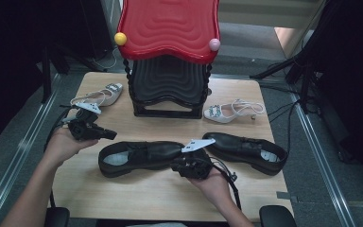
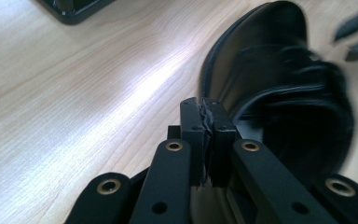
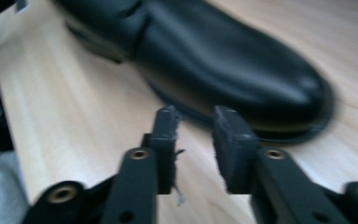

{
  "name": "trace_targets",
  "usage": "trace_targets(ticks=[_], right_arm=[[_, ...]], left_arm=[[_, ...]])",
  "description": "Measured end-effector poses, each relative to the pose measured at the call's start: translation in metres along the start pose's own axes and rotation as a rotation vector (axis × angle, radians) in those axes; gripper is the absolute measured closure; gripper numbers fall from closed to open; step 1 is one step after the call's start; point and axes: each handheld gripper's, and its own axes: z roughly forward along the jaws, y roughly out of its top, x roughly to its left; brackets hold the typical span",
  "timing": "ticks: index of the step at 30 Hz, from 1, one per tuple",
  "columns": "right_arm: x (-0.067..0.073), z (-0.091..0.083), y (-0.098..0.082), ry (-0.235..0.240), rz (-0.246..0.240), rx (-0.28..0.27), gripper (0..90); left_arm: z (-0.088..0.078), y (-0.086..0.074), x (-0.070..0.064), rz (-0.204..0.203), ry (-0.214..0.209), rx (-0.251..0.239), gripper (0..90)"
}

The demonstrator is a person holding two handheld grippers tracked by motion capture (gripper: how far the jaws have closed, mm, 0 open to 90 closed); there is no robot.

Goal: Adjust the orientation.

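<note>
Two black leather shoes lie on the wooden table [image 1: 137, 198]: one [image 1: 137, 156] at the centre front with its toe to the right, the other [image 1: 246, 149] to its right. My left gripper [image 1: 108, 134] sits at the first shoe's heel end. In the left gripper view its jaws [image 2: 204, 105] are shut pad to pad with nothing between them, just beside the shoe's opening [image 2: 270, 60]. My right gripper [image 1: 176, 164] is by that shoe's toe. It stands open [image 3: 196, 116] with a narrow empty gap, short of the toe [image 3: 223, 56].
A stack of stools, red on top [image 1: 168, 28] and black below [image 1: 168, 85], stands at the table's back centre. A white sandal [image 1: 101, 96] lies at the back left and another [image 1: 231, 111] at the right of the stack. Dark stands and cables flank the table.
</note>
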Motion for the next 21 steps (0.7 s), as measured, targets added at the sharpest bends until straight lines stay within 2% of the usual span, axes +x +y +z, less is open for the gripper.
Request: trace_targets(ticks=[1, 3, 4, 9, 12, 15, 17, 21], right_arm=[[0.004, 0.004, 0.0, 0.014, -0.014, 0.018, 81.0], [0.011, 0.011, 0.001, 0.006, -0.046, 0.039, 89.4], [0.014, 0.015, 0.002, 0.008, -0.052, 0.042, 90.0], [0.018, 0.032, 0.007, 0.028, -0.024, 0.054, 90.0], [0.018, 0.039, 0.007, 0.002, -0.035, 0.052, 90.0], [0.015, 0.039, 0.008, -0.014, -0.018, 0.034, 90.0], [0.012, 0.039, 0.01, -0.016, -0.011, 0.02, 90.0], [0.009, 0.039, 0.01, -0.014, -0.004, 0.011, 90.0]], left_arm=[[0.002, -0.003, 0.0, 0.0, -0.003, -0.003, 88.2], [0.006, -0.007, -0.001, 0.011, 0.006, -0.003, 88.2], [0.008, -0.009, -0.001, 0.016, 0.003, 0.004, 88.2], [0.012, -0.012, 0.0, -0.002, -0.001, -0.007, 88.2], [0.019, -0.012, 0.0, -0.006, -0.012, 0.007, 89.2], [0.021, -0.011, -0.001, -0.009, -0.013, 0.015, 89.6], [0.021, -0.012, -0.001, -0.02, -0.017, 0.013, 89.6], [0.021, -0.012, -0.002, -0.016, -0.018, 0.019, 89.6]])
